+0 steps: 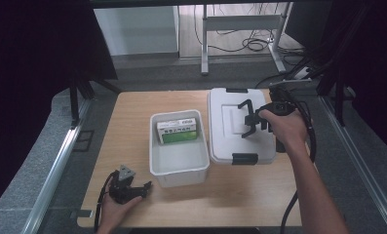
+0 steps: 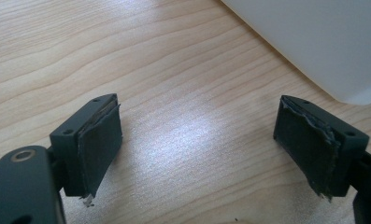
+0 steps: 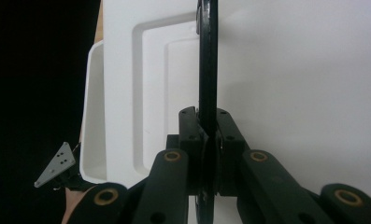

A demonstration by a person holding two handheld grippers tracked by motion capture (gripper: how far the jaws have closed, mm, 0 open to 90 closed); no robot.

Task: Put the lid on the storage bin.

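A white lid [image 1: 227,127] with black latches at its near and far ends lies at the table's right. Its black handle [image 1: 243,104] stands up from the top. My right gripper [image 1: 256,120] is shut on that handle, coming in from the right. In the right gripper view the jaws [image 3: 207,135] pinch the thin black handle [image 3: 207,56] above the lid [image 3: 290,70]. My left gripper [image 1: 145,187] rests open on the table at the near left, its pads [image 2: 99,140] wide apart over bare wood with nothing between them.
An open white bin [image 1: 179,171] stands mid-table, left of the lid, with a green and white box [image 1: 177,130] inside at its far end. The bin's corner [image 2: 323,42] lies just beyond my left gripper. A desk frame and cables sit behind the table.
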